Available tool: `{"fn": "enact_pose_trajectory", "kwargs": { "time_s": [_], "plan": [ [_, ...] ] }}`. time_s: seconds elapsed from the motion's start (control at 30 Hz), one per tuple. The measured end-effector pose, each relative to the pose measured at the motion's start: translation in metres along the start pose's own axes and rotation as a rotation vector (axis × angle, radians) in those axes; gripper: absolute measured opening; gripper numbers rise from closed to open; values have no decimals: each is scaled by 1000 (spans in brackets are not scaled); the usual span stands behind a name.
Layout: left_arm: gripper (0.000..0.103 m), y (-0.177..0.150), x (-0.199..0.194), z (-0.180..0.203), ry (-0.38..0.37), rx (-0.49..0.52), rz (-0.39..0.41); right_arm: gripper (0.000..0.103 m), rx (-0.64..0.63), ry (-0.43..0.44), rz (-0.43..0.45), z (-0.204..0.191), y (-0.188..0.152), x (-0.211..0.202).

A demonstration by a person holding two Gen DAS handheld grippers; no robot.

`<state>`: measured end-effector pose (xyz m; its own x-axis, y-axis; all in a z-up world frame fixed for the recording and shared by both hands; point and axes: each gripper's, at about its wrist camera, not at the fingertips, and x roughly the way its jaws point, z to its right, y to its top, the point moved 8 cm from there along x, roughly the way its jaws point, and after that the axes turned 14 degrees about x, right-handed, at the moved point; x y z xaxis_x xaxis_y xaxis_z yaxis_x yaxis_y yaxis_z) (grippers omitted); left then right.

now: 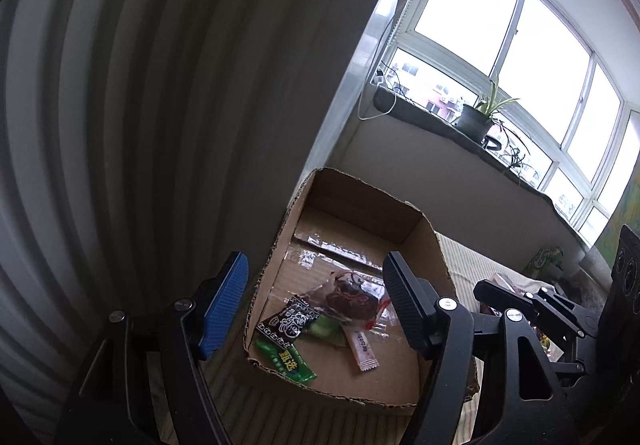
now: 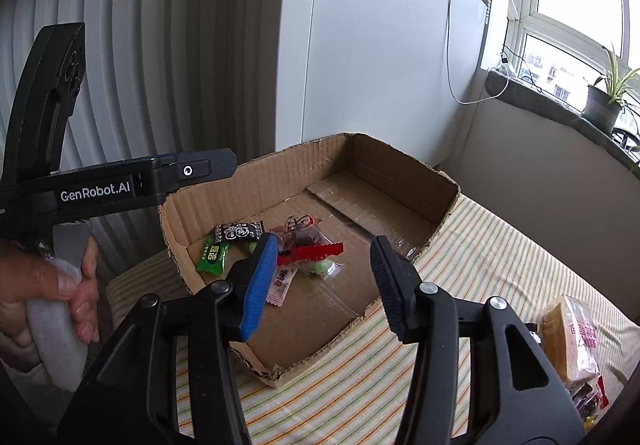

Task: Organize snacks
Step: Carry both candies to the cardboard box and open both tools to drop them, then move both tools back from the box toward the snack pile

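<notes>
Both grippers hover with jaws wide and hold nothing: the left gripper [image 1: 316,301] at the cardboard box's [image 2: 400,169] left wall, the right gripper [image 2: 324,281] above its near edge. Snack packets [image 2: 280,249] lie together in the box's near left corner. More snacks [image 2: 572,341] sit on the striped cloth [image 2: 500,245] by its right edge.

Left gripper [image 1: 316,305] and right gripper [image 2: 324,285], fingers spread wide, both empty.
</notes>
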<state>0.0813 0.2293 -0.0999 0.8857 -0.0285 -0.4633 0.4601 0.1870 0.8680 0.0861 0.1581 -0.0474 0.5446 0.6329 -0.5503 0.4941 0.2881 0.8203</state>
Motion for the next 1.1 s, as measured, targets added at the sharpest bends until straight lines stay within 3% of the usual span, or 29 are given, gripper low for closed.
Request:
{"fn": "enact_pose_trajectory", "kwargs": {
  "time_s": [0.3,0.4,0.6,0.9,1.1],
  "plan": [
    [70,1,-8,8,-4,9,-4,52,-7,10,20,-15,-10,-19],
    [70,5,-10,17,-11,25,-1,68,-10,-4,41,-17,-13,-27],
    [70,10,-19,42,-27,53,17,77,53,-37,93,-1,-20,-54],
    [70,12,-12,125,-105,181,-10,77,184,-129,129,69,-51,-104],
    [74,-5,6,211,-228,292,-59,78,311,-248,147,147,-89,-150]
  ]
}}
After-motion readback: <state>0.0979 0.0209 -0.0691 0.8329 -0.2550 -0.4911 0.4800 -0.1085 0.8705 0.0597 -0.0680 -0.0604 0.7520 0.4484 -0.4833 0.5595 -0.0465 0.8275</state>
